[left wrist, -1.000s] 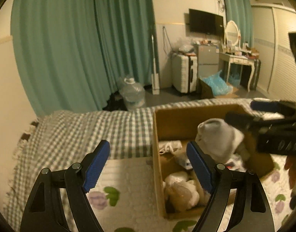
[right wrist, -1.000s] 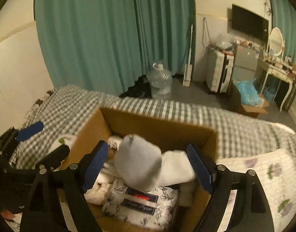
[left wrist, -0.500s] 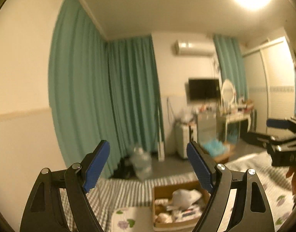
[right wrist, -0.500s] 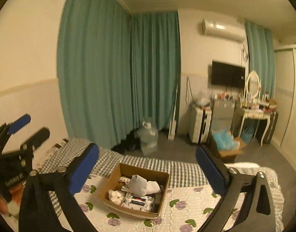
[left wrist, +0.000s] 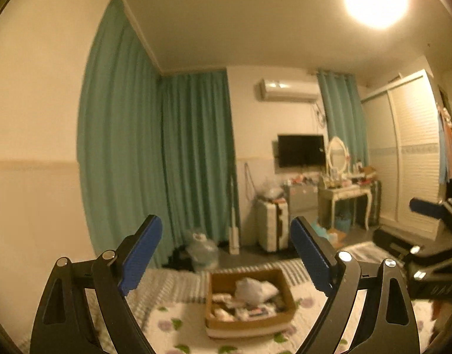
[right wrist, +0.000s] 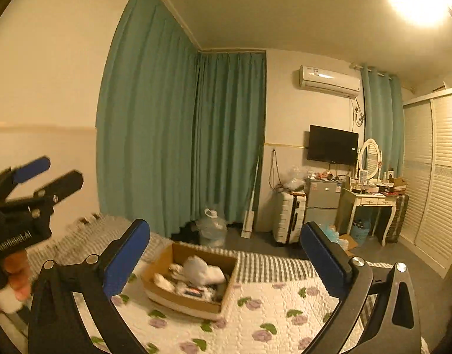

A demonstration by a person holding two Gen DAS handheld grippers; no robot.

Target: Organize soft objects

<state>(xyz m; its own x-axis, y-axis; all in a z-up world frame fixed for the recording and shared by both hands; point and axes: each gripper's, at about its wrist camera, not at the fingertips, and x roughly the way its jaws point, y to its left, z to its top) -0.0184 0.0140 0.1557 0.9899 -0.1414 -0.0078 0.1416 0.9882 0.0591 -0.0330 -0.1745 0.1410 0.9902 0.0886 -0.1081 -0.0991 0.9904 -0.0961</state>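
A cardboard box sits on the floral quilt of the bed, filled with soft items: a grey-white sock bundle on top and other white cloths. It also shows in the right wrist view, with the sock bundle inside. My left gripper is open and empty, held high and far back from the box. My right gripper is open and empty, also high above the bed. Each gripper appears in the other's view: the right and the left.
Teal curtains line the far wall. A water jug, a white suitcase, a small fridge, a dressing table with mirror and a wardrobe stand beyond the bed. A checked blanket lies behind the box.
Both grippers have pulled up and far back from the box. The sock bundle, between the right fingers a second ago, now lies in the box. The box looks small now.
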